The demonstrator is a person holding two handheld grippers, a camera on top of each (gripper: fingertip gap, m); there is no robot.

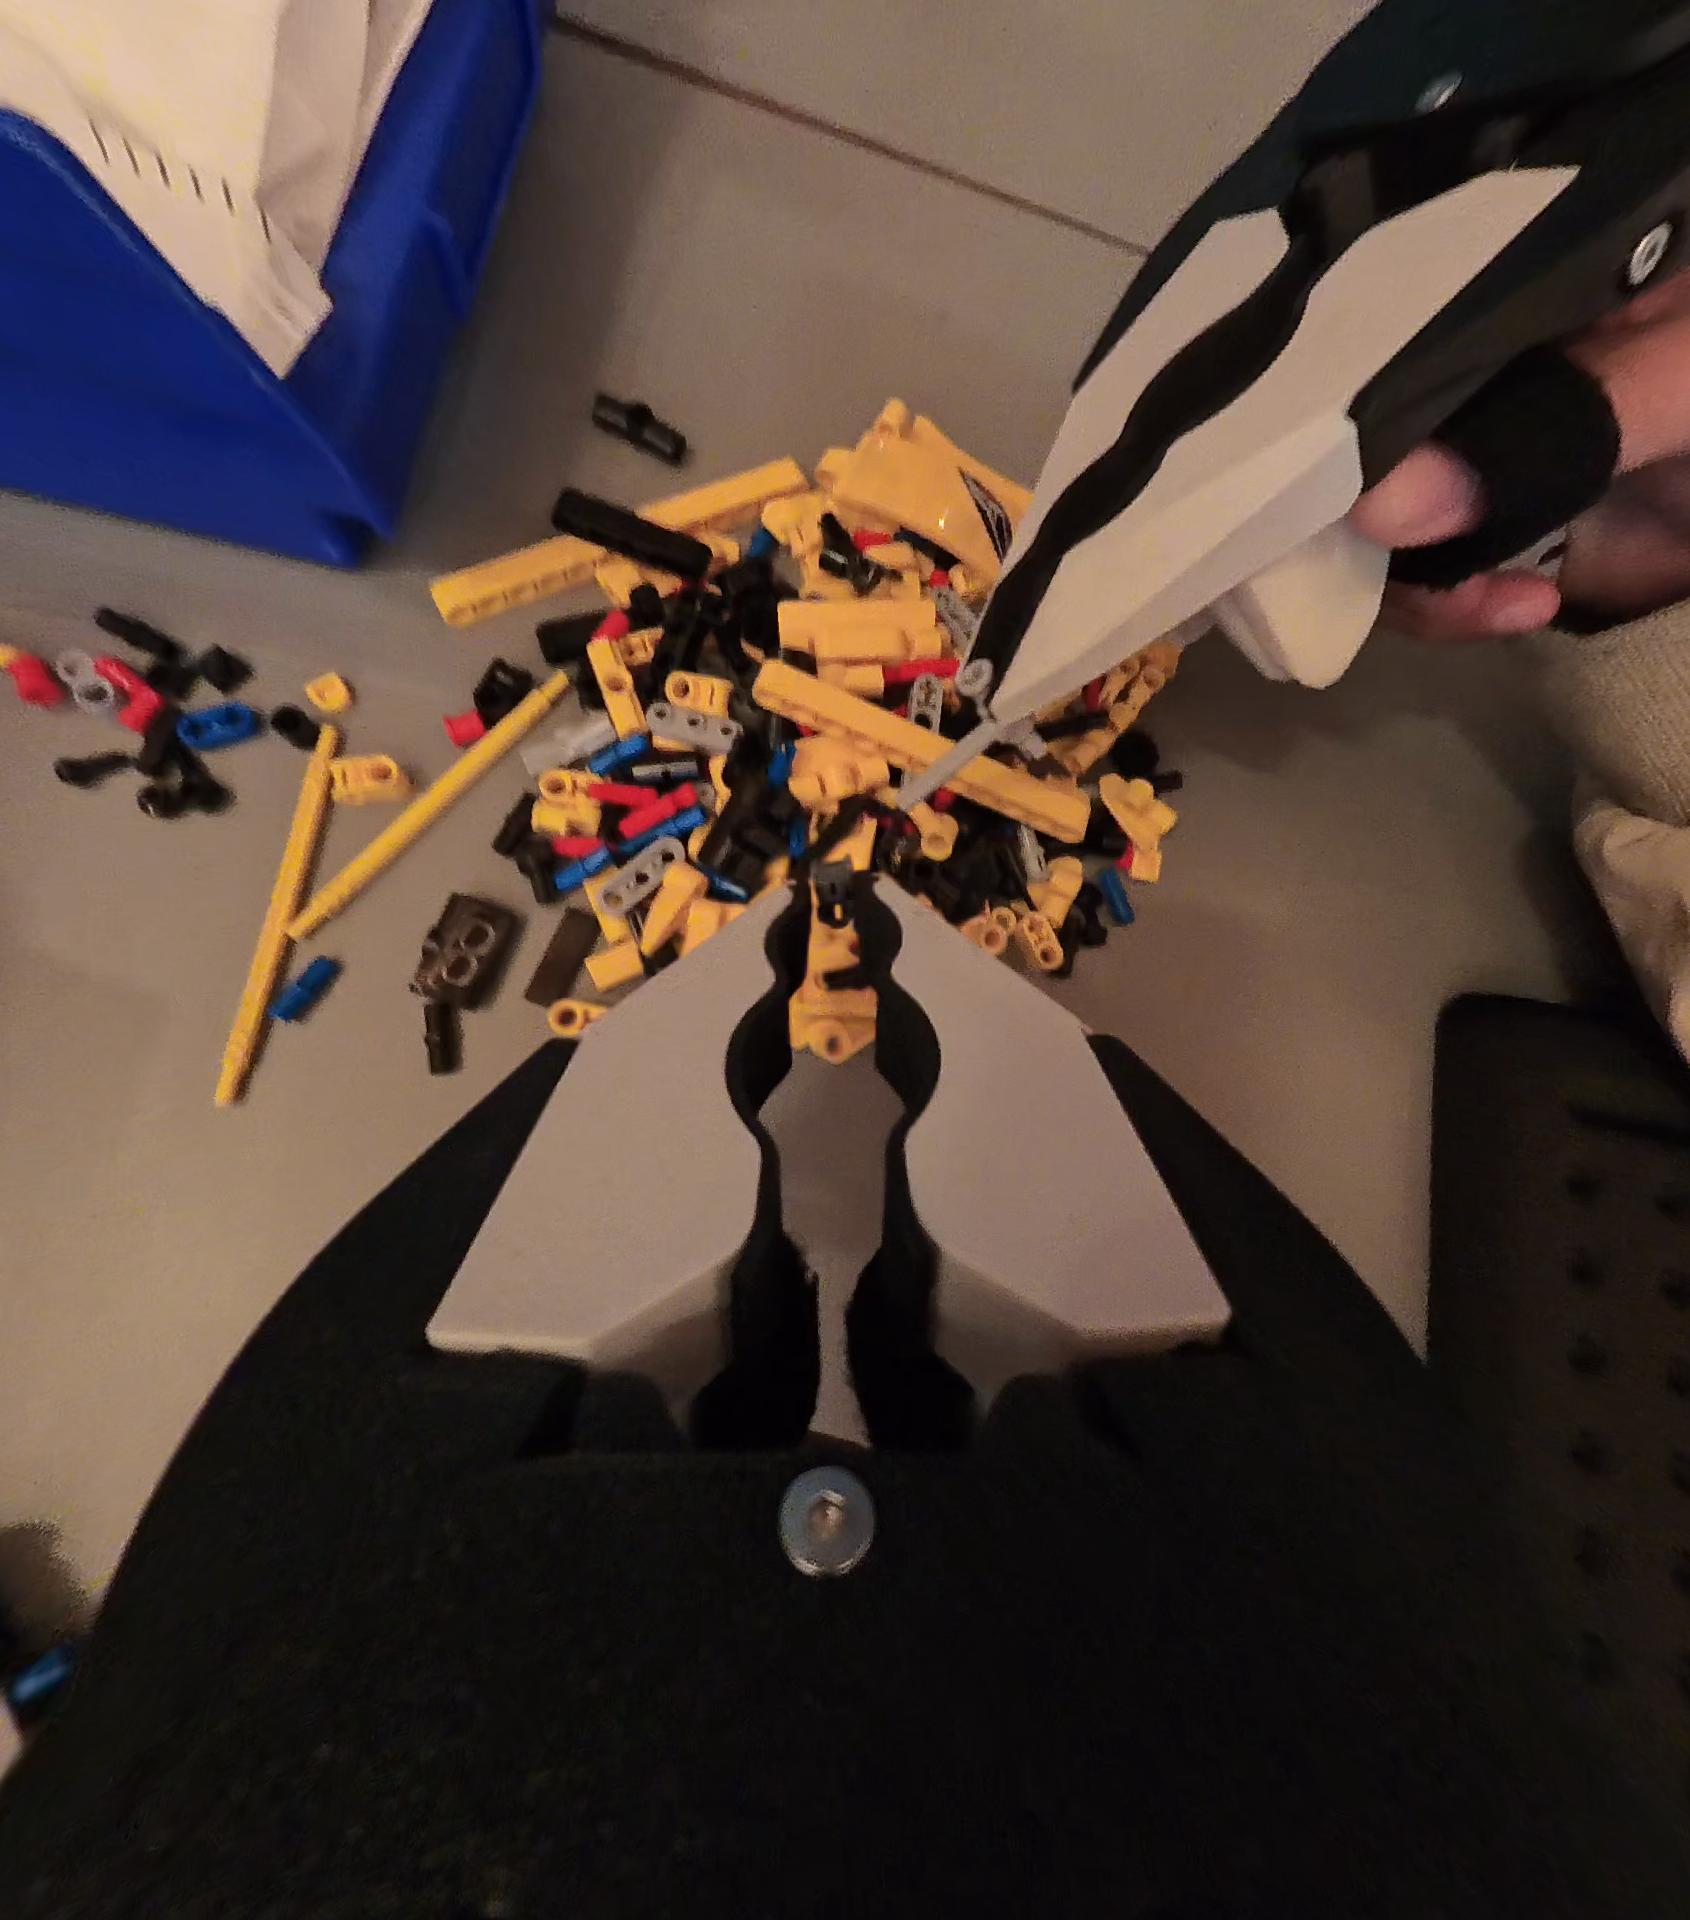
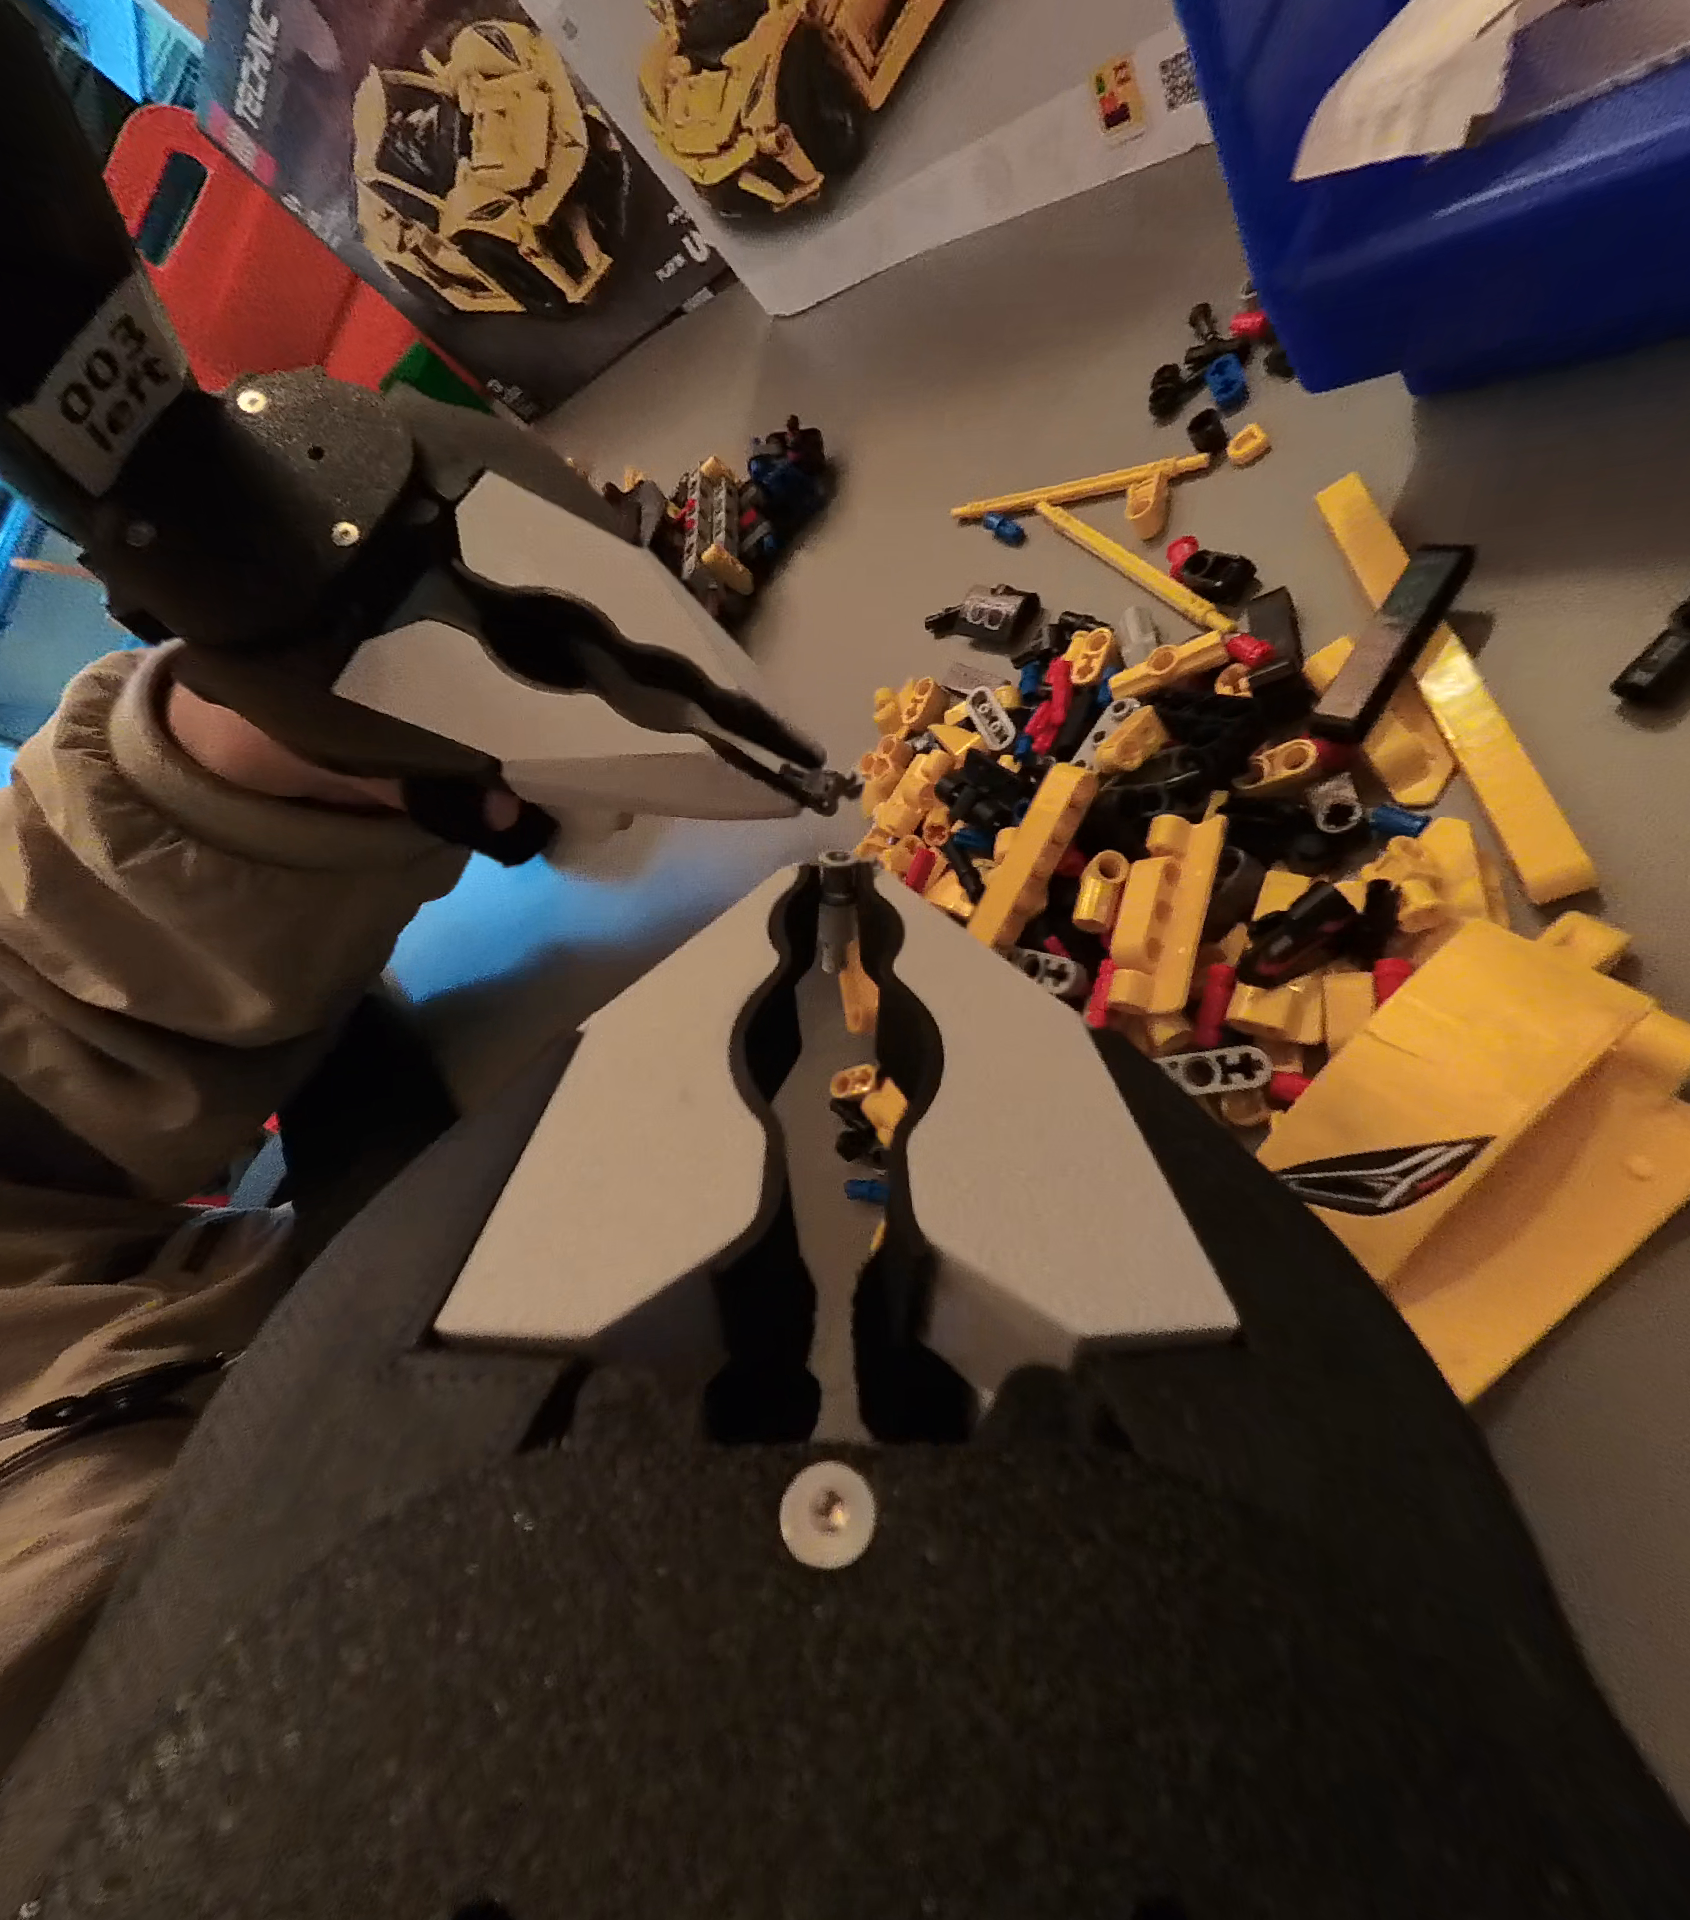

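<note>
A pile of yellow, black, red, blue and grey building-toy pieces [image 1: 820,707] lies on the grey floor; it also shows in the right wrist view [image 2: 1184,831]. My left gripper [image 1: 830,885] is shut on a small dark grey connector piece [image 1: 833,878] just above the pile's near edge. It also shows in the right wrist view [image 2: 820,784], with the connector [image 2: 828,781] at its tips. My right gripper [image 2: 836,873] is shut on a light grey axle [image 2: 836,909]. In the left wrist view it [image 1: 986,707] comes in from the upper right, the axle [image 1: 955,758] pointing down over the pile. The two held pieces are close together, apart.
A blue bin [image 1: 93,312] stands beyond the pile, also seen at top right [image 2: 1547,208]. A toy product box [image 2: 467,187], a printed sheet [image 2: 976,177] and a small part-built assembly [image 2: 727,520] lie farther off. Loose yellow rods [image 1: 280,914] lie left of the pile. A person's hand [image 1: 1651,468] holds the right gripper. Spacing between my two grippers at the tips: around 4 centimetres.
</note>
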